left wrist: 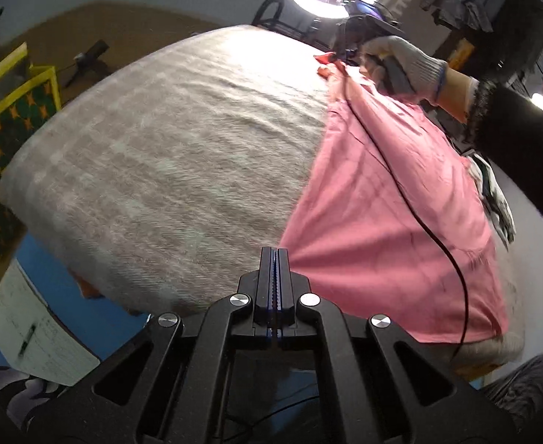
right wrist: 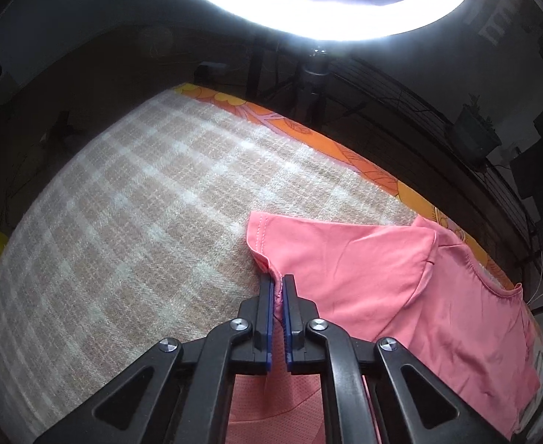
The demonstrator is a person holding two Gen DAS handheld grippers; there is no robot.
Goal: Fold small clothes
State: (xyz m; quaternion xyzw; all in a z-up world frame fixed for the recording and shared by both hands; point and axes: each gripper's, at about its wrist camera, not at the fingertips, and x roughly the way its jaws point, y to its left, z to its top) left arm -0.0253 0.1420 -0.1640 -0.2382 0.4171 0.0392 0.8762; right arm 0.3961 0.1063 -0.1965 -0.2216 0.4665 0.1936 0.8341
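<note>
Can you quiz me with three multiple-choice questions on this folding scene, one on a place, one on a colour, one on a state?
1. Where does the pink T-shirt lie on the checked blanket, seen from the left wrist camera?
A. on its right side
B. on its left side
C. hanging off the near edge

2. What colour is the band along the blanket's far edge in the right wrist view?
A. green
B. orange
C. white

3. How do the right gripper's jaws stand?
A. wide open above the cloth
B. shut on nothing
C. shut on a pinch of the T-shirt's fabric

Answers: 1 A, the pink cloth covers the blanket's right part; 2 B, an orange patterned strip runs there; 3 C, pink fabric is pressed between the blue pads.
</note>
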